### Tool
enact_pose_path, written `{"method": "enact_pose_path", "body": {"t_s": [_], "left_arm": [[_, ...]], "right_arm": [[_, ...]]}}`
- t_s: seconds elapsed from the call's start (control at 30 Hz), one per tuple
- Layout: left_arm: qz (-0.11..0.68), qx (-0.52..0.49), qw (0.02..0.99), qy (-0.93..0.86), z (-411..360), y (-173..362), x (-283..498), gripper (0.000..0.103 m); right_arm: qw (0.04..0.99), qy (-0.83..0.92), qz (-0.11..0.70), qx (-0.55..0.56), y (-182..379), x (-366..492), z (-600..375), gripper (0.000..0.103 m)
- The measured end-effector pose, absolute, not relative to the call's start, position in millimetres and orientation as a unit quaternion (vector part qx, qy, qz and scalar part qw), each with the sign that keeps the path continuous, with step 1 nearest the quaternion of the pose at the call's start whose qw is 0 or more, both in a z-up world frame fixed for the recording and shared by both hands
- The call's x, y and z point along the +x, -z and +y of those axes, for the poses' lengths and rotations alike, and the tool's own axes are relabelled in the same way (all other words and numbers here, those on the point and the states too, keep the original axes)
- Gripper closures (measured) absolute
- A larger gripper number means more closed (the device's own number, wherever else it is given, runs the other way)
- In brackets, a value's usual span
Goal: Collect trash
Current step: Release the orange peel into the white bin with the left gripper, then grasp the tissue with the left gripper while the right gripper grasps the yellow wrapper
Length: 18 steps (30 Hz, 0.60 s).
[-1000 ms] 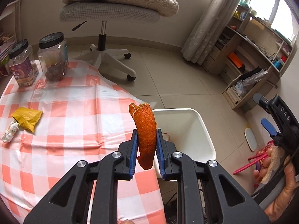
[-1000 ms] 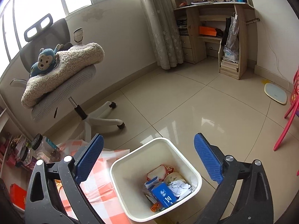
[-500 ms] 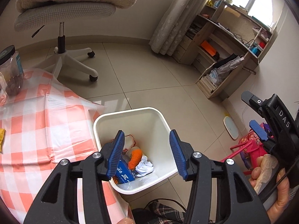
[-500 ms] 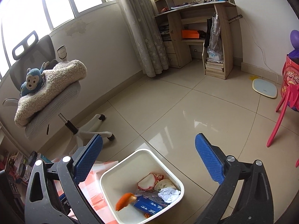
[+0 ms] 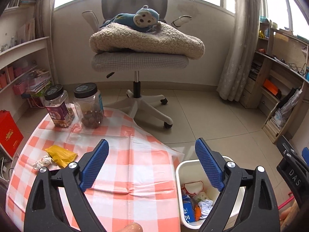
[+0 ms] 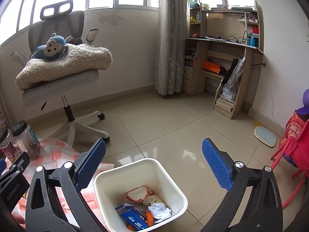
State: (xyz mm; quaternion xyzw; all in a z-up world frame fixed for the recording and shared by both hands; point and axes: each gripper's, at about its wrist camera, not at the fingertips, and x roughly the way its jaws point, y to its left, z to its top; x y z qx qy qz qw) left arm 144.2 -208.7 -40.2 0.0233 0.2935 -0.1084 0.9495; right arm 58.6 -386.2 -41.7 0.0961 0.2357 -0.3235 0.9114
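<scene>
- The office chair (image 5: pixel 139 61) stands on the tiled floor beyond the tabletop, with a folded fleece blanket (image 5: pixel 146 38) on its seat and a blue monkey toy (image 5: pixel 143 20) on top of that.
- Your tabletop (image 5: pixel 123 166), under a red-and-white checked cloth, sits in front of your left tool (image 5: pixel 152 166), whose blue pads are spread wide and hold nothing.
- The white bin (image 6: pixel 139 193) stands on the floor just beside the tabletop's edge, below your right tool (image 6: pixel 154 166), which is also spread wide and holds nothing.
- Inside the bin lie a blue carton (image 6: pixel 133 217), a crumpled white tissue (image 6: pixel 160 211), a red-and-white wrapper (image 6: pixel 140 193) and an orange peel (image 6: pixel 149 217) wedged between carton and tissue.
- Two clear jars (image 5: pixel 88 106) with black lids stand side by side at the far edge of the tabletop.
- A yellow packet (image 5: pixel 60 155) lies on the left part of the cloth, near your left tool's left pad.
- A small crumpled wrapper (image 5: pixel 42 161) lies touching the packet's left end.
</scene>
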Motion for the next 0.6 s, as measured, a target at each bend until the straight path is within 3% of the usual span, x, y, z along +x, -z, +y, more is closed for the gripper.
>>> {"method": "enact_pose_path", "body": {"t_s": [0.6], "left_arm": [[0.326,0.045,0.944,-0.025,-94.1,52.3,170.0,0.013]], "right_arm": [[0.93,0.217,0.29,0.06,59.6,124.0,-266.5,0.007]]}}
